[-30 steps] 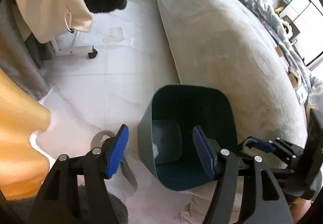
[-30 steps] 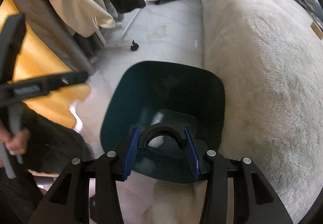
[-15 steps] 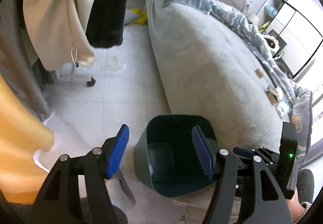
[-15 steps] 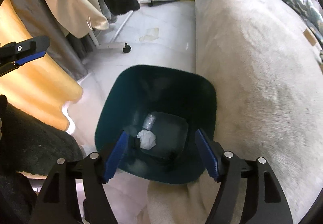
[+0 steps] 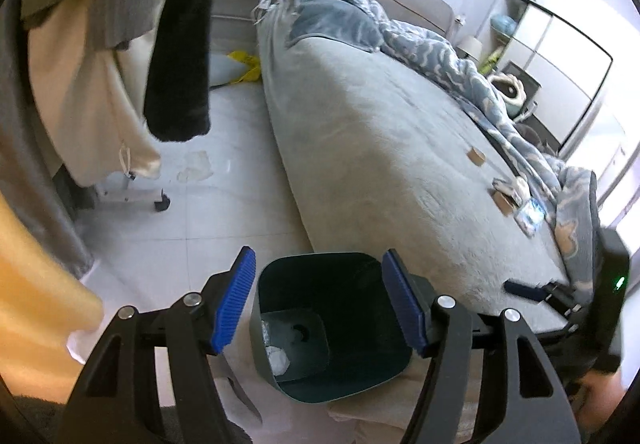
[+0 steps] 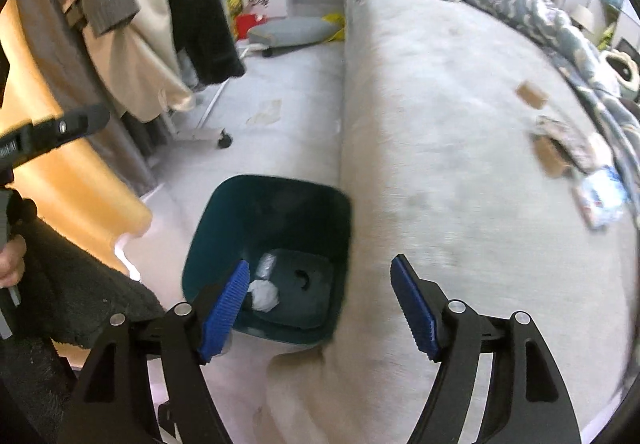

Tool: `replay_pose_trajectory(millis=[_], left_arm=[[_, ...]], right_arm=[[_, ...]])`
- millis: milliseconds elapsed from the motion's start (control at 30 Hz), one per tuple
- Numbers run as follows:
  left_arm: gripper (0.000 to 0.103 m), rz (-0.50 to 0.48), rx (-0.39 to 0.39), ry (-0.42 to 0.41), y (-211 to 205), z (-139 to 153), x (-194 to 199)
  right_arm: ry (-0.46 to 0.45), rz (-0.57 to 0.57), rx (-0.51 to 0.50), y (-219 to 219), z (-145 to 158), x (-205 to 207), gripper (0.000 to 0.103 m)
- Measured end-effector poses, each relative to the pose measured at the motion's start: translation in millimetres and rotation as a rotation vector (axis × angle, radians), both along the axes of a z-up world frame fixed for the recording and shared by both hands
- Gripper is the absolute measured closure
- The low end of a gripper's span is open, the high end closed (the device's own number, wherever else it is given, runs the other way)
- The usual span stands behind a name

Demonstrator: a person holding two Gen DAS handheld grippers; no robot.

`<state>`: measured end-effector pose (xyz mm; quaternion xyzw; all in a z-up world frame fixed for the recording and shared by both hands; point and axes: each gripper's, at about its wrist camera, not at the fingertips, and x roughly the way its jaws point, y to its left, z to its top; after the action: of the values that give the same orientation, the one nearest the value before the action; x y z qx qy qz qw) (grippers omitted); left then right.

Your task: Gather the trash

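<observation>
Left gripper (image 5: 316,300) and right gripper (image 6: 320,308) — both spread wide, empty — hang above the green bin (image 6: 224,228).

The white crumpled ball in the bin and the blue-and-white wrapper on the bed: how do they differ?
The white crumpled ball lies at the bottom of the dark green bin; the blue-and-white wrapper lies on the bed, not yet collected. The ball is rounded and plain white; the wrapper looks flat and printed. Neither is held: both claws are open.
</observation>
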<state>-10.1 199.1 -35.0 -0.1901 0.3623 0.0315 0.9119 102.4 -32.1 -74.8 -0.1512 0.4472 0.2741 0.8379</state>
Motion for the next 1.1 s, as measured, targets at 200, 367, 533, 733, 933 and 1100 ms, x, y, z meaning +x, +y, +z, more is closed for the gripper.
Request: replay_pose_trajectory(millis=[200,367,533,733,933,1100], left_arm=[[0.027,-0.054,-0.009,-0.030,-28.4,4.9,12.4],[0.022,-0.105,0.006,-0.058,-58.1,10.4,32.6],[0.015,-0.153,0.026,-0.093,-84.2,18.7,53.8],[0.012,-0.217,0.072,-0.080,-114.9,18.3,86.0],[0.011,-0.266,0.081,-0.064,-140.2,10.3,112.4],[0.010,-0.325,0.156,-0.083,-167.6,11.2,134.6]], right_arm=[[-0.055,-0.081,0.024,-54.0,22.4,12.9,0.025],[-0.107,-0.132,0.006,-100.6,26.0,32.5,0.022],[-0.148,-0.166,-0.045,-146.2,15.9,54.6,0.022],[-0.258,-0.151,-0.130,-184.6,11.0,73.1,0.012],[-0.303,-0.122,-0.146,-200.9,4.9,94.0,0.008],[-0.351,-0.059,-0.196,-197.3,-2.1,107.5,0.006]])
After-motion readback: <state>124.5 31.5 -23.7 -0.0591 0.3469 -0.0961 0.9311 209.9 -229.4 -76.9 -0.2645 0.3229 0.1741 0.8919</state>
